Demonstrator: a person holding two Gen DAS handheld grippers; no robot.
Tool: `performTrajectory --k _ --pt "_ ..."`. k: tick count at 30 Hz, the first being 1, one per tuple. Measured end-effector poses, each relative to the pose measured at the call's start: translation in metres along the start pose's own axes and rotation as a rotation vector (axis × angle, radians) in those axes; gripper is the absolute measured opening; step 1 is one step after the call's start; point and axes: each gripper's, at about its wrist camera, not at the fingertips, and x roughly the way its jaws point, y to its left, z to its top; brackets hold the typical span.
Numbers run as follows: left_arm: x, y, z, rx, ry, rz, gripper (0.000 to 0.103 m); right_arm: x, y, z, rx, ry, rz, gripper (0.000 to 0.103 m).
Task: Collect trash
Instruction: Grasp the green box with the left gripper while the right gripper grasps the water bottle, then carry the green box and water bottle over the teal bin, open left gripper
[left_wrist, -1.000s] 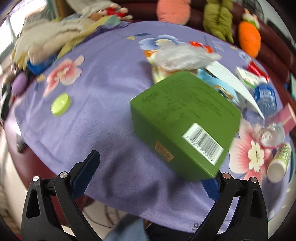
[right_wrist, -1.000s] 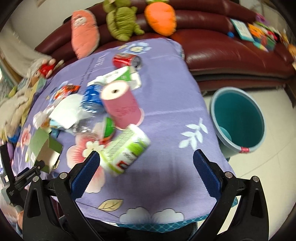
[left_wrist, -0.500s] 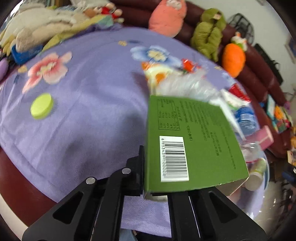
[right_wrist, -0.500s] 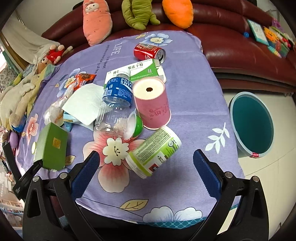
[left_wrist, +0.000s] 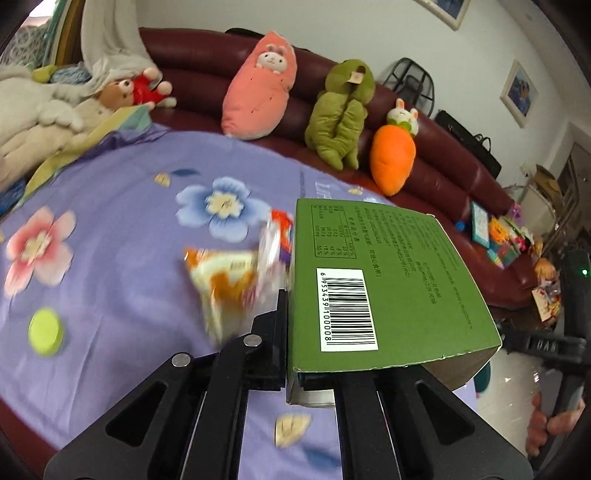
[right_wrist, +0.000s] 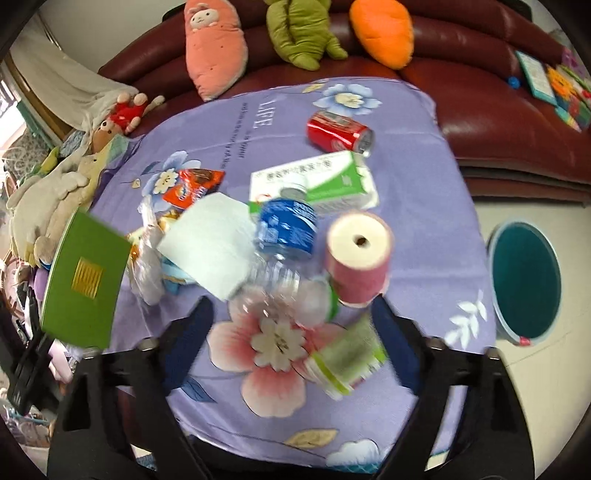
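My left gripper clamps the green box above the table while my right gripper closes around a green-labelled cup; next, the teal bin.

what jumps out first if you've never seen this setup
The green box, pinched by its edge in the left claw and lifted off the purple flowered tablecloth. Next, the litter heaped mid-table: a red can, a blue-labelled bottle and a pink roll. A teal bin waits on the floor beside the table.
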Motion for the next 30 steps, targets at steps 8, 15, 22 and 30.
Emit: performTrajectory --k 8,15,22,30 --pt "0.048 0.02 0.022 -0.007 0.072 -0.006 0.004 0.061 0.014 0.02 0.034 0.156 0.018 0.063" --pt "0.056 0.039 0.024 -0.011 0.09 0.008 0.004 0.106 0.019 0.031 0.028 0.207 -0.043 0.072" --pt "0.063 0.045 0.025 -0.026 0.102 0.014 0.004 0.117 0.038 0.04 -0.065 0.158 -0.124 0.079" --pt "0.063 0.047 0.025 -0.04 0.105 0.02 0.004 0.102 0.045 0.039 -0.118 0.109 -0.069 0.06"
